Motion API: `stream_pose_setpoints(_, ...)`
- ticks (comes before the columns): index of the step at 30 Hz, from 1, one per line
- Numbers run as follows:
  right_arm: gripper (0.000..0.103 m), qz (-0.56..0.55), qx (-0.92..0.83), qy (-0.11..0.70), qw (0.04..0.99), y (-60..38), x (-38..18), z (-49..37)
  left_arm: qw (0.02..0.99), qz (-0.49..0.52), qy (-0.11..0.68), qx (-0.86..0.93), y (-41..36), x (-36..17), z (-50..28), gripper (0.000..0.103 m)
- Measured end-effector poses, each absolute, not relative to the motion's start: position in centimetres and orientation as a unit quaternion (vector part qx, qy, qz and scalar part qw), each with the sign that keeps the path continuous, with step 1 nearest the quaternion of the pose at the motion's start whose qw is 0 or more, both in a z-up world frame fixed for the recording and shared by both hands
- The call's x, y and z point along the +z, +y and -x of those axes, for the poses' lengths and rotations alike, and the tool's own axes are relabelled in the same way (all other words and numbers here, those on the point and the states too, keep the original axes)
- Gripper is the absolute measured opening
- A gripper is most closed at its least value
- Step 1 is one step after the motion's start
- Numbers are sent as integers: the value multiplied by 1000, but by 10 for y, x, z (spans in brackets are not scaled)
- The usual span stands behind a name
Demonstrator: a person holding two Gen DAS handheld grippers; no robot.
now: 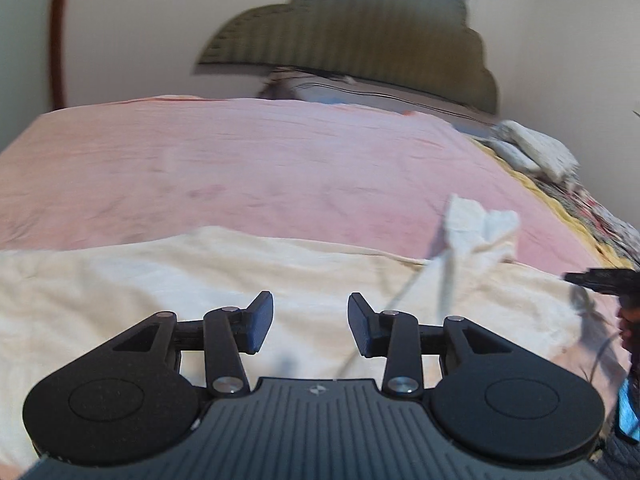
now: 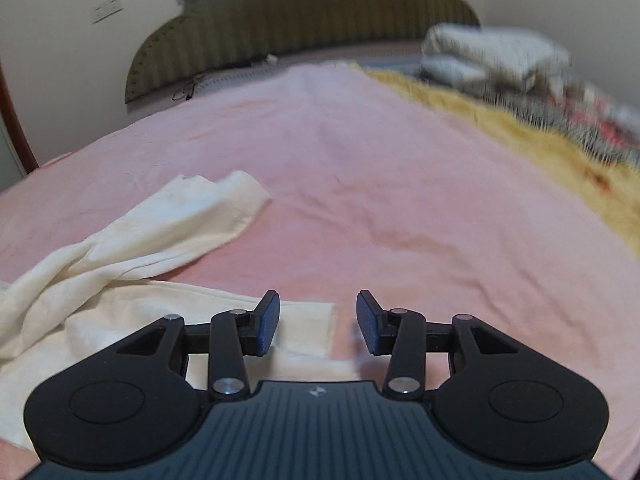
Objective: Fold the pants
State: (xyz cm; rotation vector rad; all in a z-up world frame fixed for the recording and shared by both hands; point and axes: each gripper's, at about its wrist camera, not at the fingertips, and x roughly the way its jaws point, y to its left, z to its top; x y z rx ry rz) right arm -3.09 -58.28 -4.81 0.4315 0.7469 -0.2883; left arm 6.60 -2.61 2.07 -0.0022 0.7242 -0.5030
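Pants (image 2: 132, 288), cream, lie rumpled on the pink sheet (image 2: 360, 160), one leg twisted toward the headboard (image 2: 296, 20). Left gripper (image 1: 311, 326) and right gripper (image 2: 318, 322) hover over the pants, both spread, empty. Best pinch an edge, pull flat, then fold.

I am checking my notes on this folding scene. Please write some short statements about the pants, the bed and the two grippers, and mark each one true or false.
1. The pants are cream-coloured. True.
2. The left gripper is shut on the pants. False: its fingers stand apart with nothing between them.
3. The pants lie on a pink sheet. True.
4. The right gripper is open. True.
5. The headboard is bright red. False: it is olive green with stripes.
6. One leg end lies over the headboard. False: it lies on the sheet, well short of it.
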Motion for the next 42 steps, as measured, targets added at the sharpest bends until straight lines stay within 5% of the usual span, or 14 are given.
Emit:
stream_pose_setpoints(4, 40, -207, -77, 374, 900, -586, -61, 24, 895, -21, 359, -263, -61, 11, -65, 49)
stream_pose_setpoints(7, 14, -151, -60, 381, 910, -576, -56, 18, 888, -30, 368, -275, -78, 1, -68, 49)
stream_pose_setpoints(15, 13, -56, -118, 391, 911, -581, -65, -36, 877, -50, 370, -301, -111, -9, -64, 50)
stream_pose_setpoints(20, 20, -9, -236, 315, 919, -566, -42, -19, 873, -47, 367, -318, -113, -10, -63, 51)
stream_pose_setpoints(27, 20, -108, -125, 372, 914, -557, -68, -8, 864, -38, 364, -345, -110, -11, -61, 51)
stream_pose_setpoints(33, 22, -81, -162, 299, 937, -506, -19, -54, 853, -54, 368, -366, -119, -20, -58, 52)
stream_pose_setpoints(36, 39, -45, -108, 314, 942, -465, -5, -110, 851, -54, 368, -371, -125, -27, -58, 52)
stream_pose_setpoints(38, 74, -26, -102, 332, 937, -443, -10, -151, 851, -55, 369, -369, -128, -32, -59, 52)
stream_pose_setpoints(42, 74, -36, -123, 404, 906, -431, -39, -211, 854, -72, 364, -363, -131, -40, -58, 52)
